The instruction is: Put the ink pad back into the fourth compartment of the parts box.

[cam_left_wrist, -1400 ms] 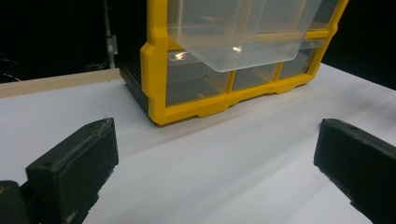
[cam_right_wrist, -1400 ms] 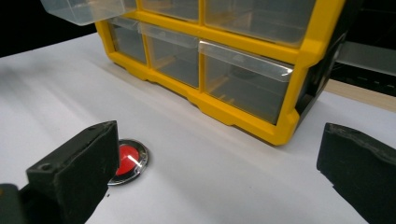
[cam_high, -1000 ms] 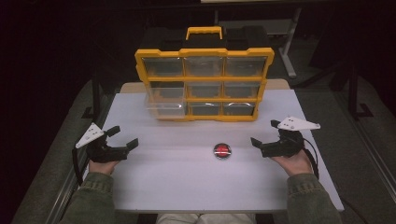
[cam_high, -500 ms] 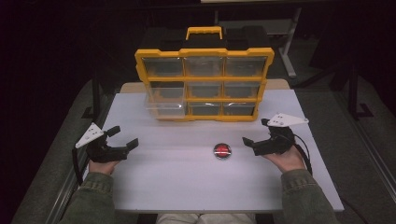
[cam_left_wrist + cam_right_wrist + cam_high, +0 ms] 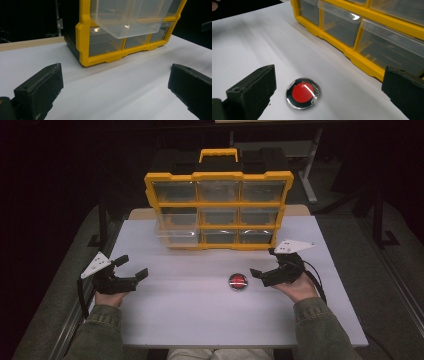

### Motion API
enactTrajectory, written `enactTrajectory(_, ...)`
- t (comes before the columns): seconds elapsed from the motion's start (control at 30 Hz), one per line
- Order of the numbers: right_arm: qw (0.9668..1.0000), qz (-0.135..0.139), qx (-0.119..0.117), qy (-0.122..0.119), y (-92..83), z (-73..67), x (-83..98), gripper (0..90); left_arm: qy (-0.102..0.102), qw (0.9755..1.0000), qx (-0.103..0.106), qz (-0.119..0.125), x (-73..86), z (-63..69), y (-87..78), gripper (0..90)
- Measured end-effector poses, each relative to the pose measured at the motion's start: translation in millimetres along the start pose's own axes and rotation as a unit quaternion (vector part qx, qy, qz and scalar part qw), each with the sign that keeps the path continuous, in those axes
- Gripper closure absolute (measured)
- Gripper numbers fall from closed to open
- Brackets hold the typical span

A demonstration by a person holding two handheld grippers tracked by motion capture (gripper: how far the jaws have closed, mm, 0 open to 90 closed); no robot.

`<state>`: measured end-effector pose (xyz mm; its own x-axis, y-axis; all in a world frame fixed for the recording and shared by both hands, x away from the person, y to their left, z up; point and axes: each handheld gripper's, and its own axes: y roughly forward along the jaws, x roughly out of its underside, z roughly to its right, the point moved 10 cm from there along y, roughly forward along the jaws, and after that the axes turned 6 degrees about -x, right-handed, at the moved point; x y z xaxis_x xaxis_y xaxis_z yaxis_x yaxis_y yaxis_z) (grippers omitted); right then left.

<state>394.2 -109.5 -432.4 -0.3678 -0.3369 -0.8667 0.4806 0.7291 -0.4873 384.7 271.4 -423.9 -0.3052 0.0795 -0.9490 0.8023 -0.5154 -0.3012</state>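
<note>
Dark room all round, white table [image 5: 200, 320] lit in the middle. One yellow drawer cabinet [image 5: 218, 210] upright at the far edge, nine clear drawers in three rows of three; the lower-left drawer [image 5: 176, 236] pulled partly out, seen from the left gripper view as a clear tub [image 5: 127, 20] overhanging the yellow frame.

One small round disc [image 5: 238, 281], red centre inside a shiny rim, flat on the table in front of the cabinet, just beside the right gripper [image 5: 262, 265]. From the right gripper view, disc [image 5: 303, 93] low between the two black jaws, nearer the left one, touched by neither.

Two grippers. Right gripper: jaws wide apart, empty, aimed at the disc. Left gripper [image 5: 135, 266]: jaws equally wide, empty, well apart from the disc, facing the cabinet's lower-left corner.

Probably light, rigid and thin, with a glossy, likely slippery face and rim. Lies flat, so little edge to catch; best taken across the rim at opposite sides, jaws low to the table and closed gently, as too hard a squeeze could flick it away. Likely bound for the open drawer.
</note>
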Motion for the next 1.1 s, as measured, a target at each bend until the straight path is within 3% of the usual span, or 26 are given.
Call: enactTrajectory(1.1, 0.9971, -0.063, -0.039, -0.019, 51.6, -19.7, 16.5, 0.0, 0.002, 1.0000, 0.002, -0.001, 0.4, -0.1, 0.1, 0.0)
